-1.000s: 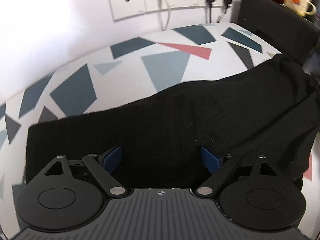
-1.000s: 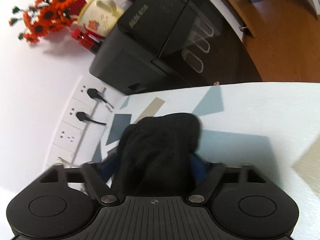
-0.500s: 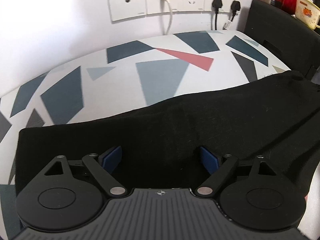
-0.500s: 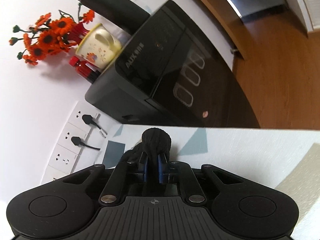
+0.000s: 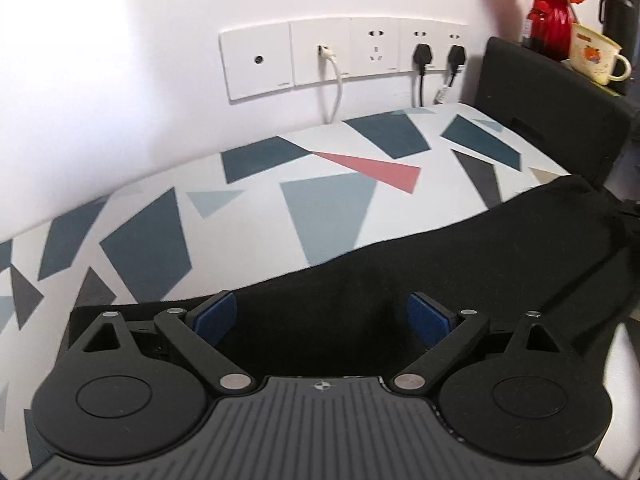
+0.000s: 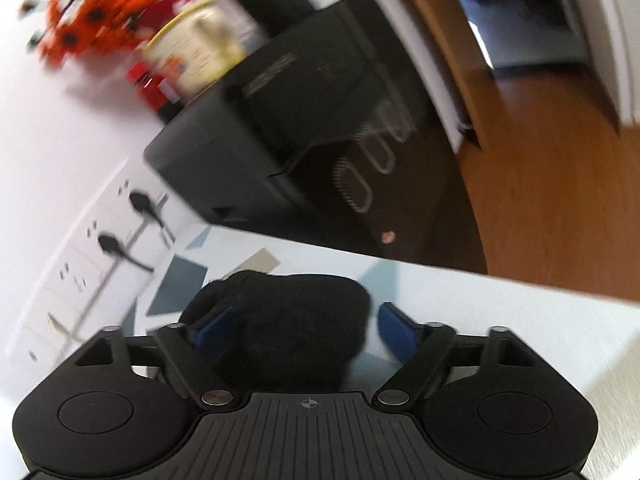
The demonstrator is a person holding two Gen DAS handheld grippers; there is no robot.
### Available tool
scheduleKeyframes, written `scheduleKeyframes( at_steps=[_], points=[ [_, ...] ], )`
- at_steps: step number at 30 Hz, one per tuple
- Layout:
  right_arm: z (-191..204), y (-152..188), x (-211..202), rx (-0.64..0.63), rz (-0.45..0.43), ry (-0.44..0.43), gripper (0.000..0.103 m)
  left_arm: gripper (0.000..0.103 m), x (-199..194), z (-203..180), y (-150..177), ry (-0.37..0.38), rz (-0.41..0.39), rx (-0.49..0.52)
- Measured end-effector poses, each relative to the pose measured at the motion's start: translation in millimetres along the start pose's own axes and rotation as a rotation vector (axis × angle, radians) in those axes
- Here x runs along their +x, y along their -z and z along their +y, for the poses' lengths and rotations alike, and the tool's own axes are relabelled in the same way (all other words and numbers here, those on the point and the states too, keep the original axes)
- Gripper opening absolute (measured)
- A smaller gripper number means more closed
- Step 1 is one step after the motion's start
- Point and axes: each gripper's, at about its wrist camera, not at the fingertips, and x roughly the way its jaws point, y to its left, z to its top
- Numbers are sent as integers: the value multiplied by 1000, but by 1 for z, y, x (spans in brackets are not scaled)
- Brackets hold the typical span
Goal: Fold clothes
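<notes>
A black garment (image 5: 440,272) lies stretched across the patterned table (image 5: 328,208), from the near left to the far right by the black appliance. My left gripper (image 5: 322,316) hangs open over its near left part, with dark cloth between and under the blue pads (image 5: 214,312). In the right wrist view the garment's bunched end (image 6: 288,304) rests on the table (image 6: 500,320). My right gripper (image 6: 304,328) is open around this end, its pads (image 6: 396,332) apart from the cloth on the right side. This view is blurred.
A row of wall sockets (image 5: 344,56) with plugged cables lines the wall behind the table. A black appliance (image 5: 548,100) stands at the table's right end, carrying a mug (image 5: 596,54) and a red vase of orange flowers (image 5: 550,28). Beyond the table edge lies wooden floor (image 6: 540,180).
My right gripper was shut on the garment's end half a second ago and has now opened, and the end has settled on the table. The left gripper stayed open while the cloth's far edge drew nearer.
</notes>
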Motion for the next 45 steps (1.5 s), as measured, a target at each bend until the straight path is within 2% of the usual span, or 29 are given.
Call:
scheduleKeyframes(
  at_steps=[1, 3, 4, 7, 9, 11, 14, 16, 20, 23, 26, 29, 32, 34, 36, 38, 39, 40, 43, 45],
  points=[
    [6, 1, 4, -21, 22, -2, 54, 95, -3, 1, 0, -5, -9, 3],
    [14, 3, 12, -30, 86, -12, 19, 95, -10, 4, -1, -15, -27, 8],
    [18, 4, 13, -28, 102, -17, 16, 95, -13, 8, 0, -30, -30, 8],
    [19, 6, 3, 28, 55, -15, 9, 95, -20, 25, 4, -82, -33, -7],
    [18, 3, -8, 65, 8, 0, 8, 95, -26, 44, 8, -89, -37, -56],
    [21, -2, -20, 72, -24, 8, 8, 96, -32, 60, 13, -126, -41, -89],
    [40, -4, -36, 16, -45, 1, 8, 96, -41, 83, 20, -203, -34, -145],
    [57, -3, -48, -27, -55, -21, 8, 96, -52, 105, 25, -160, -6, -253],
    [107, 13, -76, -122, -49, -124, 8, 96, -78, 149, 45, -64, 12, -416],
    [154, 42, -102, -222, -32, -226, 8, 96, -96, 175, 63, -73, -19, -471],
    [205, 88, -127, -353, -13, -349, 8, 96, -106, 201, 79, -87, -20, -575],
    [251, 145, -138, -502, 89, -471, 8, 96, -119, 220, 94, -84, -37, -639],
    [283, 207, -129, -657, 237, -524, 8, 96, -130, 234, 107, -119, -36, -644],
    [298, 250, -115, -770, 366, -502, 8, 96, -135, 243, 117, -133, -25, -658],
    [304, 279, -104, -854, 481, -442, 17, 96, -139, 251, 125, -135, -22, -678],
    [303, 286, -102, -871, 525, -425, 32, 96, -142, 258, 133, -136, -20, -699],
    [302, 282, -105, -850, 532, -452, 43, 96, -144, 262, 137, -136, -20, -710],
    [302, 275, -108, -827, 544, -479, 49, 96, -145, 266, 140, -136, -17, -721],
    [308, 261, -126, -823, 562, -548, 48, 96, -146, 273, 146, -130, -13, -750],
    [315, 250, -130, -819, 507, -540, 48, 96, -145, 275, 148, -117, -15, -754]
  ],
)
